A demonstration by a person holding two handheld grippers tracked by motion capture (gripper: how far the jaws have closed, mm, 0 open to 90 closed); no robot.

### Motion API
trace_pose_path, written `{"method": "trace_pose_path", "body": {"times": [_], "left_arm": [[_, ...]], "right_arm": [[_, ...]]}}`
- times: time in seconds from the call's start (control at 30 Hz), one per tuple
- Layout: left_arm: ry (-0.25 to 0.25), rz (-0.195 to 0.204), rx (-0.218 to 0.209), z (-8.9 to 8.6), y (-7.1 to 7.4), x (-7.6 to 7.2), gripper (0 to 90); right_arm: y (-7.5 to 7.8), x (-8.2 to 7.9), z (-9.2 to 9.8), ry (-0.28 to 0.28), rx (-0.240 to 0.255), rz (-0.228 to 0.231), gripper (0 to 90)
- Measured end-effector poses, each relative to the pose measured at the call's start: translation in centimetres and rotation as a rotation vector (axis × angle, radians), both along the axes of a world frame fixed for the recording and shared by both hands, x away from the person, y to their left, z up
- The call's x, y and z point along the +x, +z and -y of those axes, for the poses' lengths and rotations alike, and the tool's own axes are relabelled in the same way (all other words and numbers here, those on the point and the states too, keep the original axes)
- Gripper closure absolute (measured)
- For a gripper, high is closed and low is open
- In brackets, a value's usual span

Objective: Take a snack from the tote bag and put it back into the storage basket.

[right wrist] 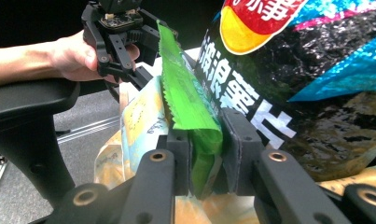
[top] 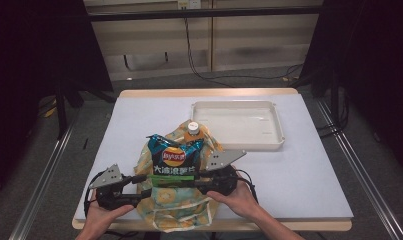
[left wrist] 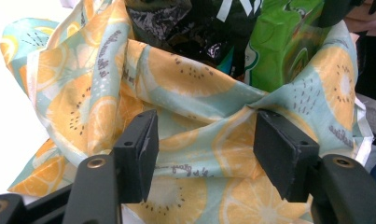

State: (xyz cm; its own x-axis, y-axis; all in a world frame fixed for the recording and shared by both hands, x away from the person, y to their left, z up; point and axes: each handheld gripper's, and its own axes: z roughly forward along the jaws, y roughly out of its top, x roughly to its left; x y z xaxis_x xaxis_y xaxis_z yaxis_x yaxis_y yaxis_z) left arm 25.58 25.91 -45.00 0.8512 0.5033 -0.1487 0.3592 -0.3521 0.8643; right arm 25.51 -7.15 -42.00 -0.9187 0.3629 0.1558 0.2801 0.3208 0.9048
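Dim room with dark curtains and cables at the back, and up front a pale flat table top (top: 309, 165). On its far right part, an empty cream plastic tray (top: 276, 137). Near the front edge, a soft cloth bag (top: 176, 207) printed with orange slices, lying open. Poking out of it, a big shiny dark-blue crisp bag (top: 171, 157), and just behind that a small bottle (top: 192, 131) with an orange cap. Across the bag's mouth, a thin bright green packet (right wrist: 190, 112). Right gripper (right wrist: 206, 135) squeezed tight on one end of that green packet, pads pressing both sides. Left gripper (left wrist: 202, 149) at the other side of the bag, jaws standing apart with a fold of the orange cloth between them, not pinching it. Hard to tell whether the snacks are going in or coming out. Looks like somewhere in the middle of the job: crisp bag, bottle and green packet all at the cloth bag, nothing in the tray yet. Left to do, most likely: move the green packet, then the other two things.
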Motion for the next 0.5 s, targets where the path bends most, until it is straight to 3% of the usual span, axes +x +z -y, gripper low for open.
{"method": "trace_pose_path", "body": {"times": [0.13,0.5], "left_arm": [[0.009,0.001,-0.047,-0.3,0.2,0.0,38.1],[0.018,-0.02,-0.083,-0.6,0.4,0.0,36.4]], "right_arm": [[0.2,0.0,0.2,-0.004,0.008,0.008,76.5],[2.1,0.0,1.5,-0.009,0.061,0.045,77.7]]}}
